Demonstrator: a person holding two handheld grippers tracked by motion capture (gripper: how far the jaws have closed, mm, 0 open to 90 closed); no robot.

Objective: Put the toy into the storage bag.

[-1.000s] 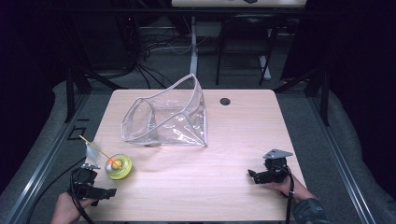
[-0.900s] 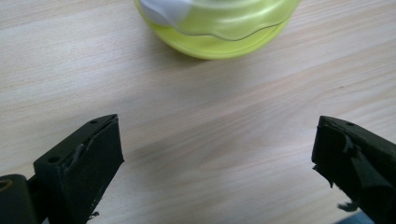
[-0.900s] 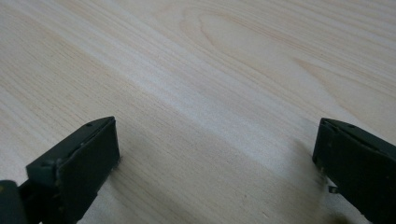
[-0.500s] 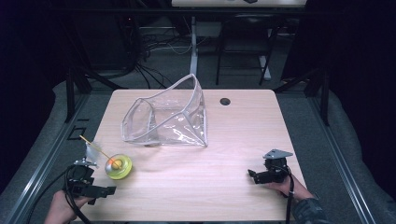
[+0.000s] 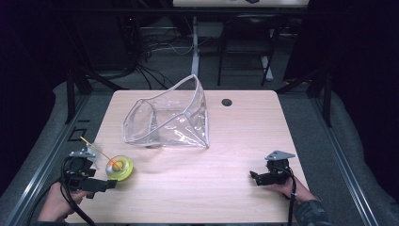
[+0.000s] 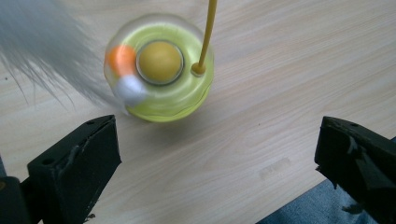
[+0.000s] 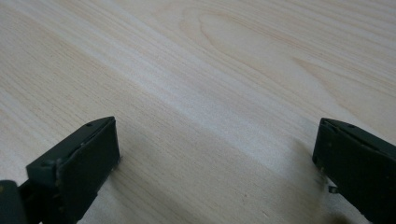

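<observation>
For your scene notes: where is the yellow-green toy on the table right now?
In the high view, the toy sits near the table's front left corner, just ahead of the open left gripper, with the clear pouch behind it.

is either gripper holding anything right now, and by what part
Nothing is held. The left gripper stands open short of the round yellow-green toy with a feather wand; the right gripper is open over bare wooden table.

White feather (image 6: 42,51) blurred, yellow stick (image 6: 208,32) cut off at top edge

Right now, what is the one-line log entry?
left gripper: open, near round yellow-green feather toy | right gripper: open, empty | clear plastic pouch: untouched, mid-table
</observation>
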